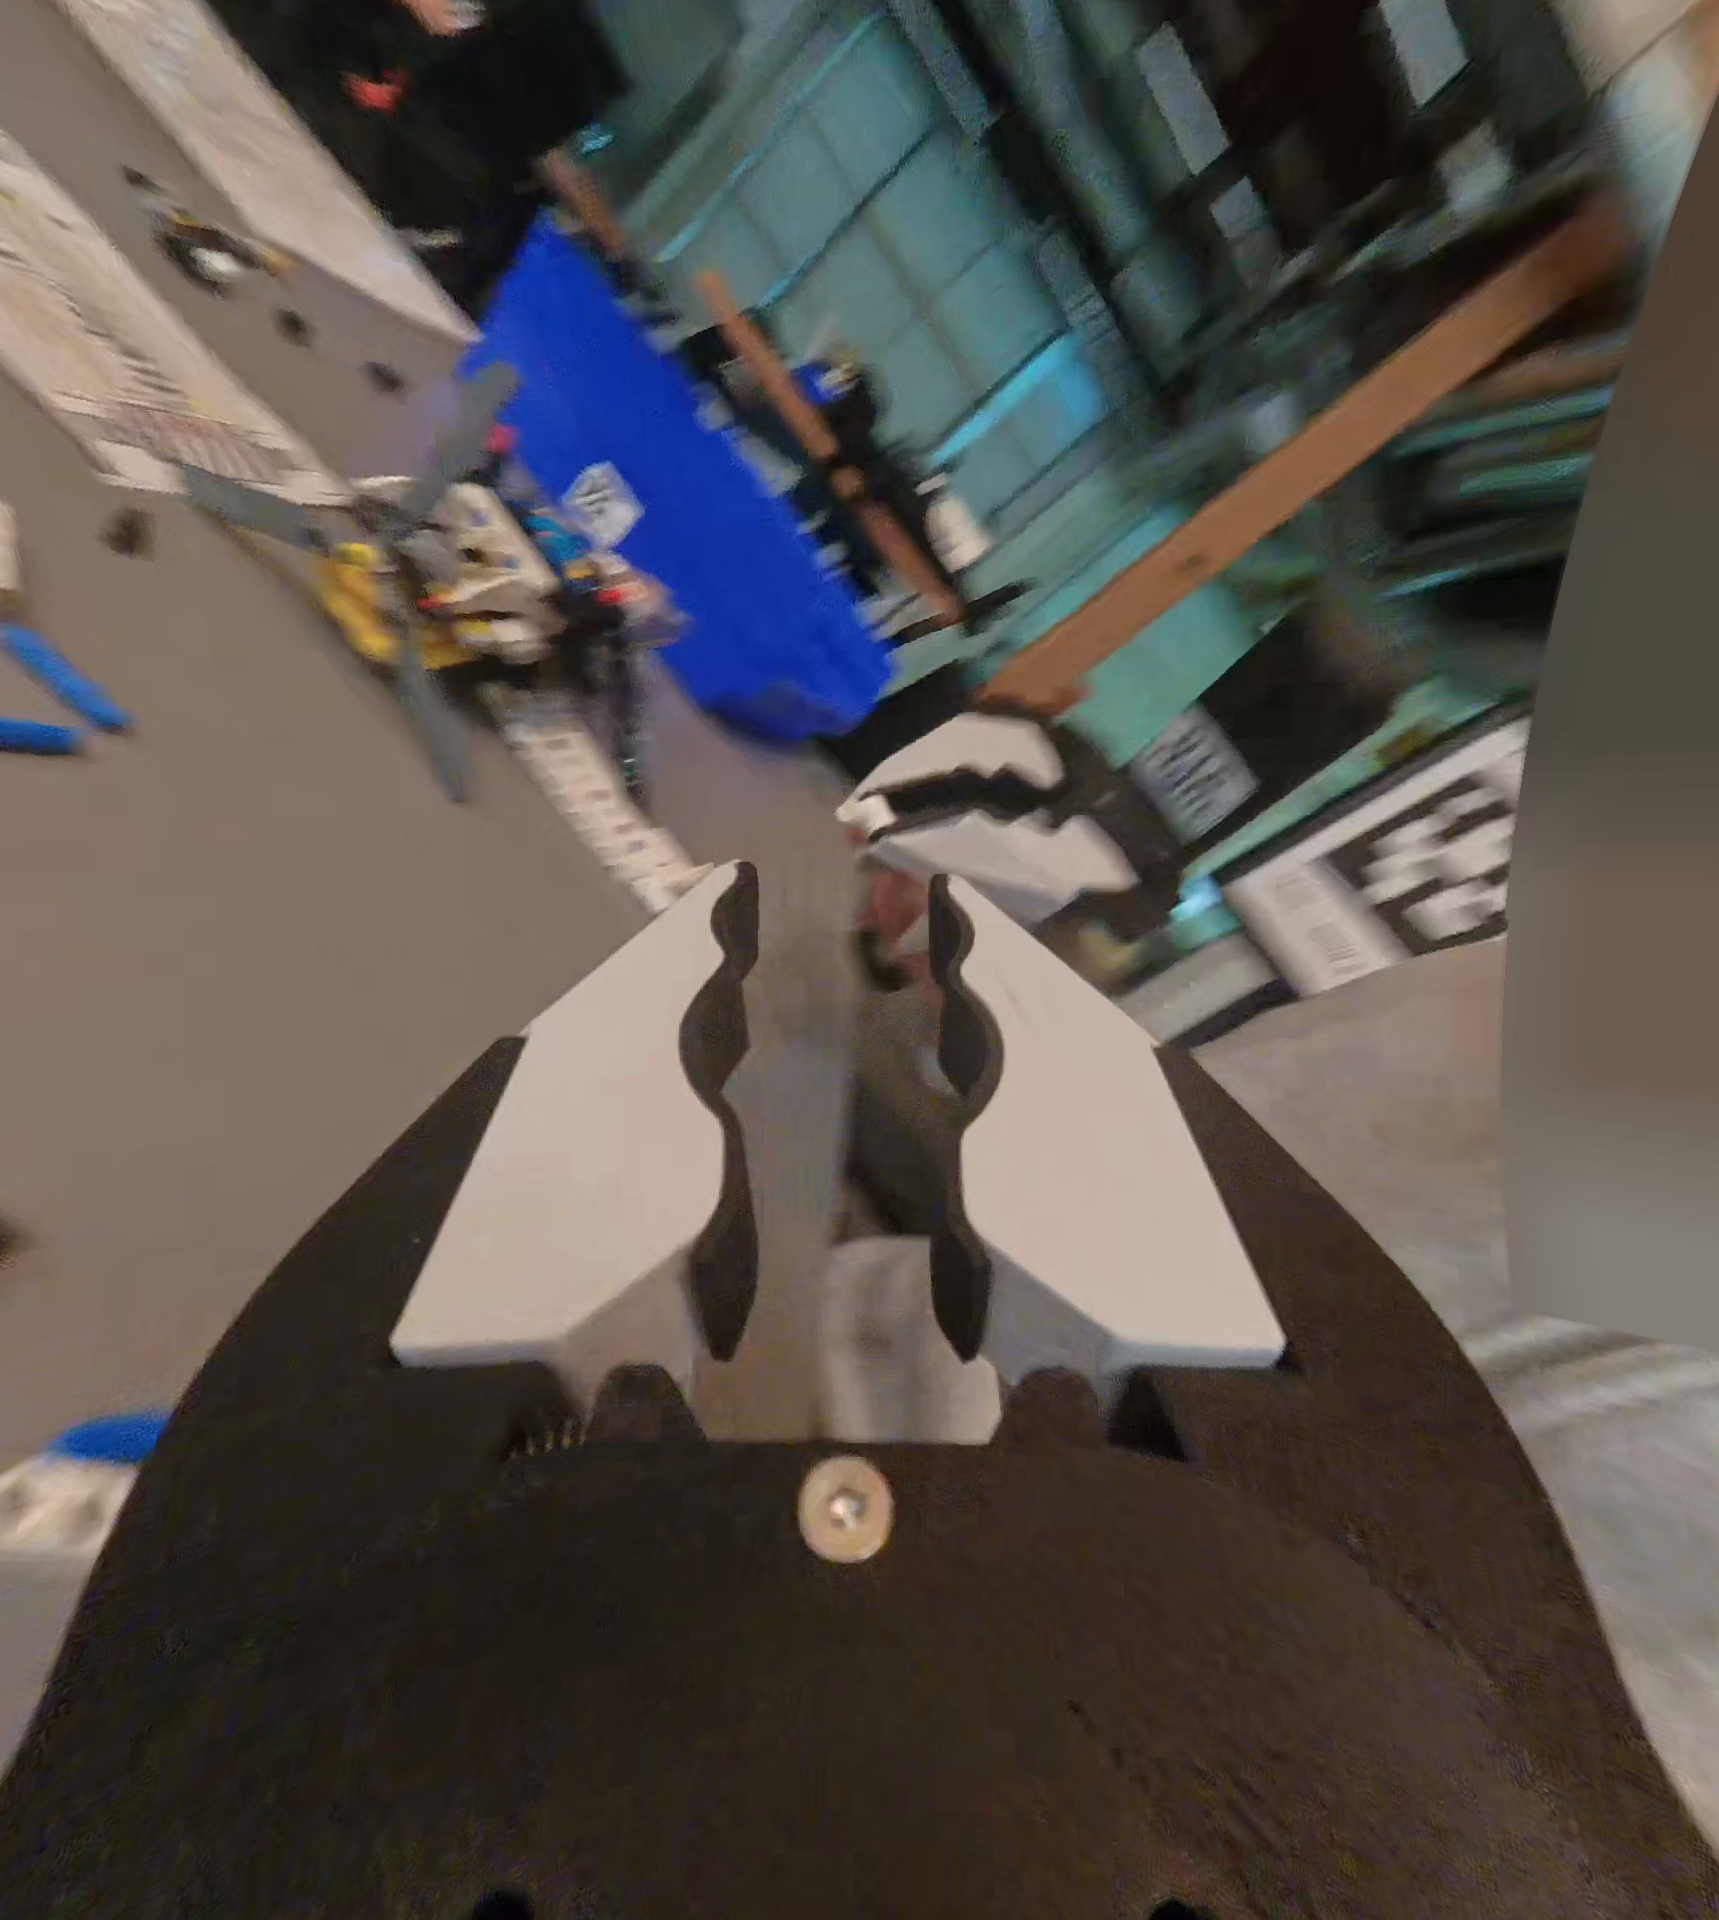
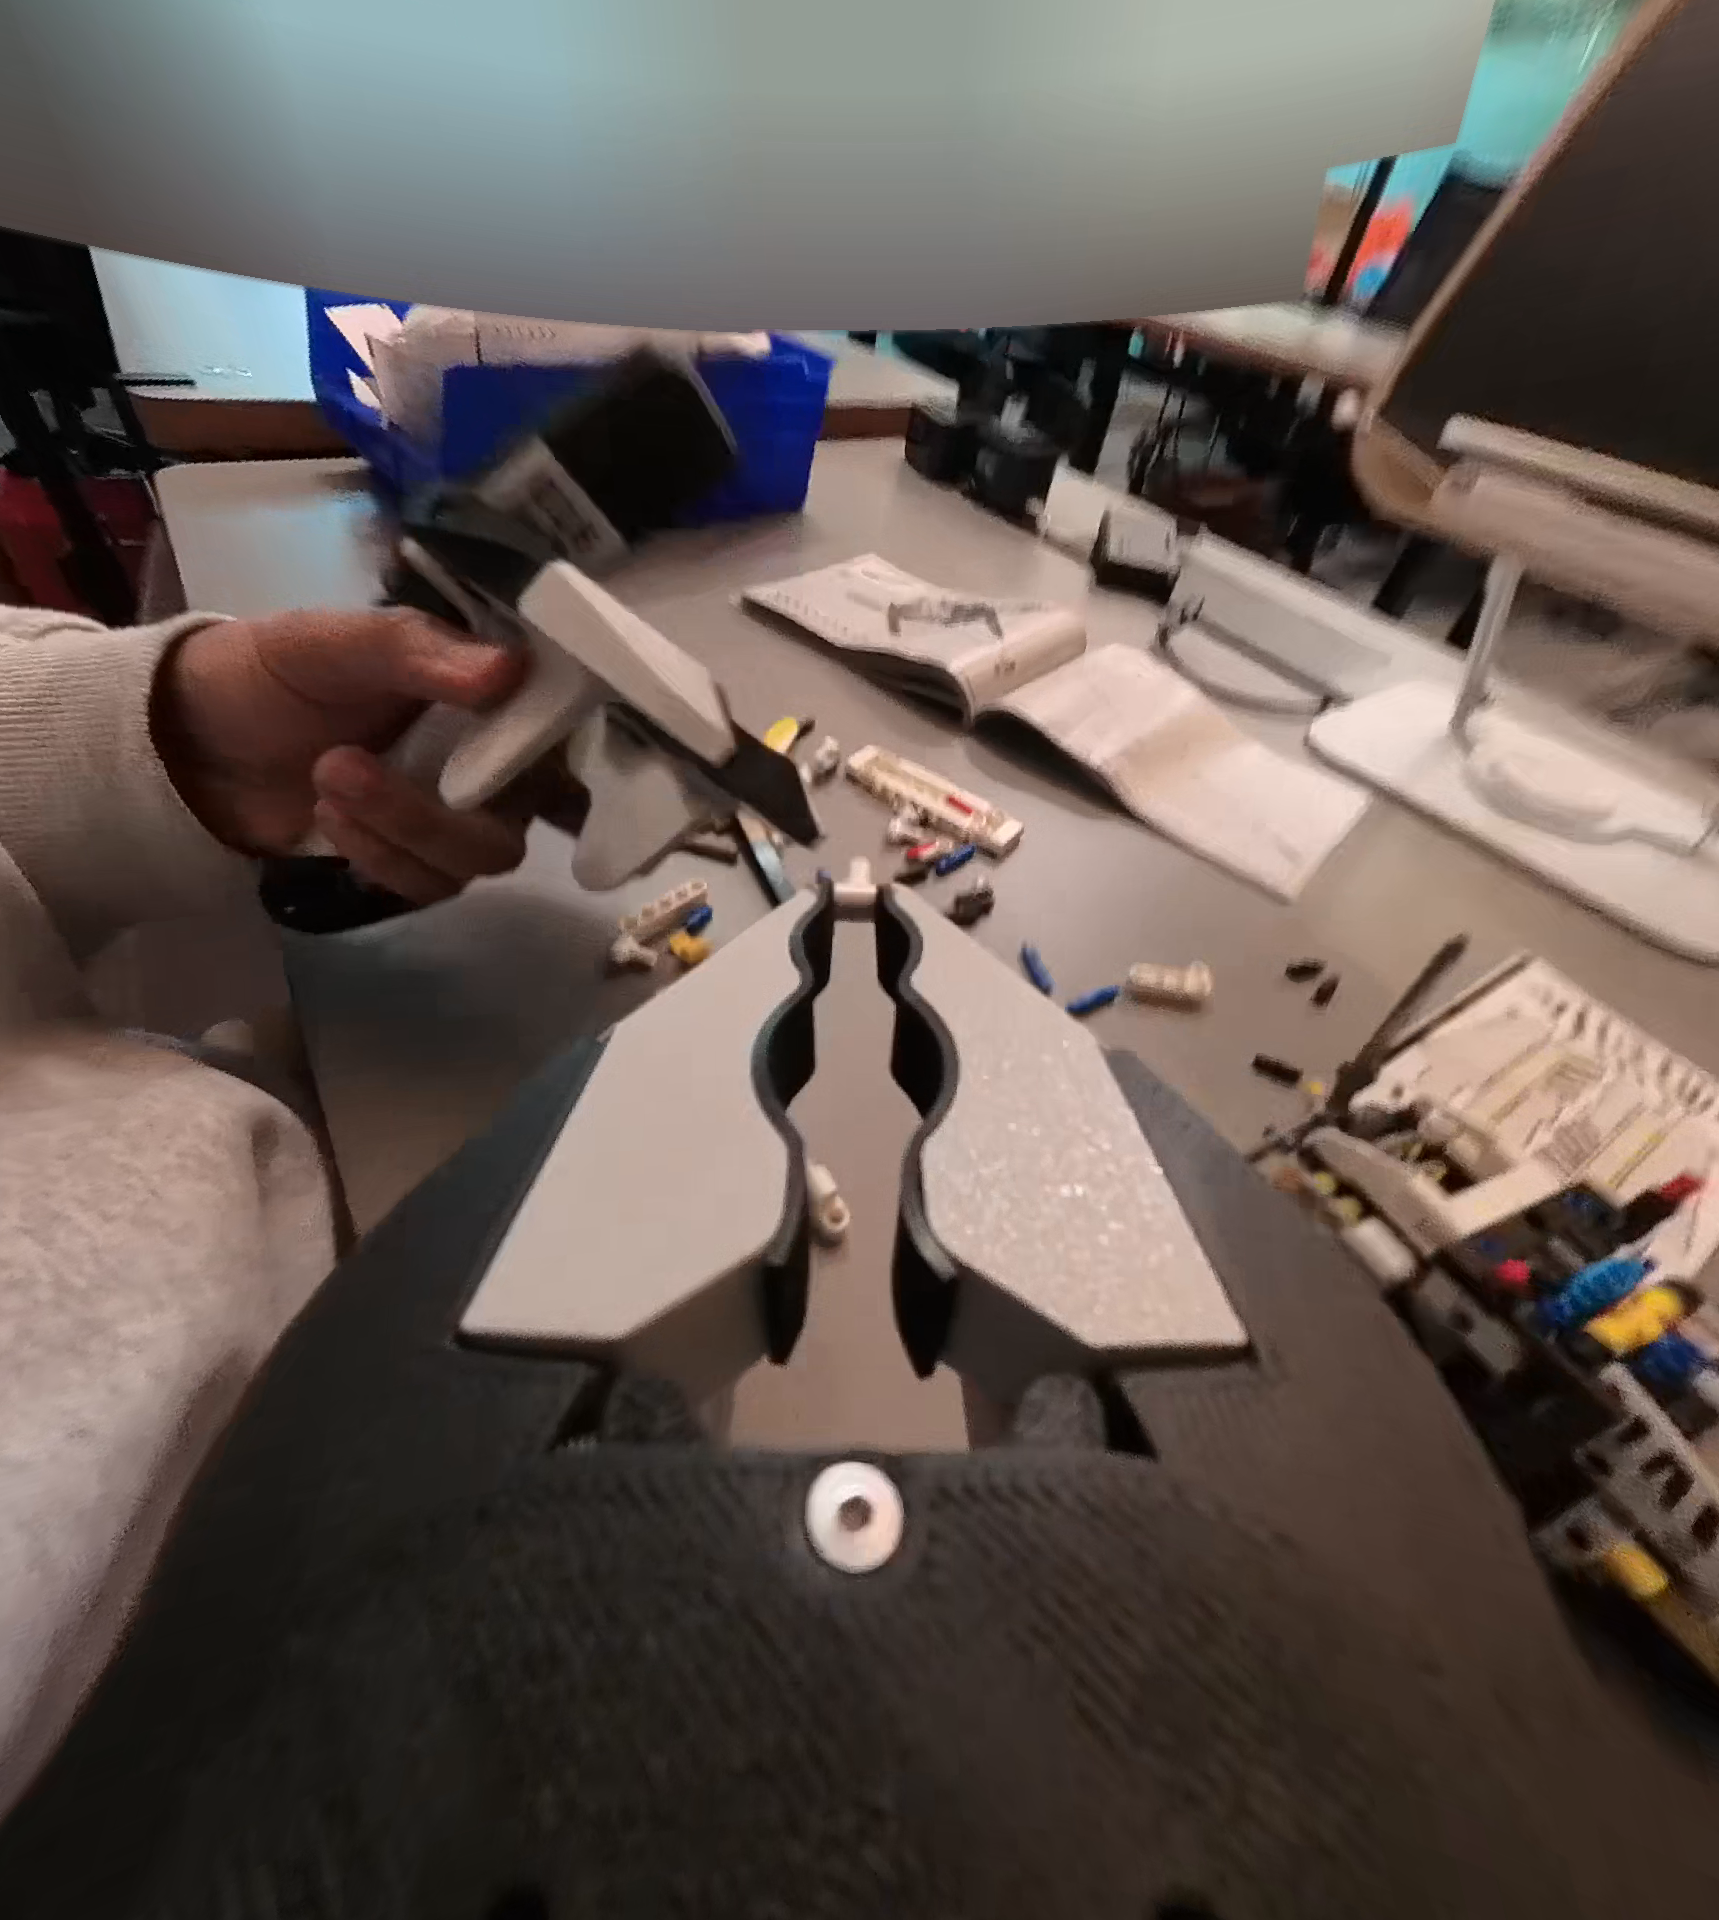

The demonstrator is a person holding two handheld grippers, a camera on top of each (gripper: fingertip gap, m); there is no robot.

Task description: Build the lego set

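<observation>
Printed sheets and booklets lie about the scene, but their writing is too blurred to make out. The left gripper is tilted, so that in its own view the grey table runs up at a slant; its fingers stand apart with nothing between them. In the right wrist view a bare hand in a pale knit sleeve holds that gripper by its handle above the table, nose pointing down and to the right toward the loose pieces. The right gripper is held low over the table, fingers parted and empty, tips just short of a small grey connector piece. Another small pale piece lies on the table in the gap between those fingers. The partly built lego model, white beams with blue, yellow and red parts, sits at the right on an unfolded printed sheet. An open instruction booklet lies beyond the scattered pieces, a blue bin behind it and a monitor stand to the right.
</observation>
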